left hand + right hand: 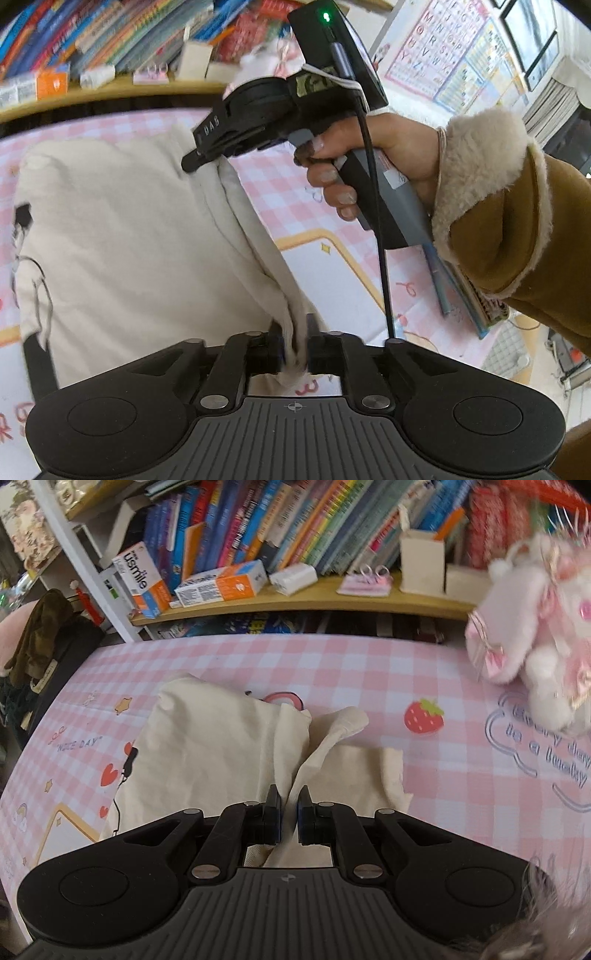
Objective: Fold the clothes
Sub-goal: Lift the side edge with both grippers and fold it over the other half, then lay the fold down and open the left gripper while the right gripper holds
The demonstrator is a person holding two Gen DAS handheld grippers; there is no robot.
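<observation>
A cream garment (122,236) with a black line drawing lies on the pink checked table cover (280,184). My left gripper (293,332) is shut on a bunched edge of it at the near side. My right gripper (199,157) shows in the left wrist view, pinching the far end of the same raised edge. In the right wrist view my right gripper (289,797) is shut on a fold of the cream garment (221,746), which rises in a ridge to the fingers. The edge between both grippers is lifted off the table.
A wooden shelf (314,598) with books and boxes runs along the far side of the table. A pink plush toy (535,627) sits at the right on the cover (443,657). Thin books (461,291) lie at the table's right side.
</observation>
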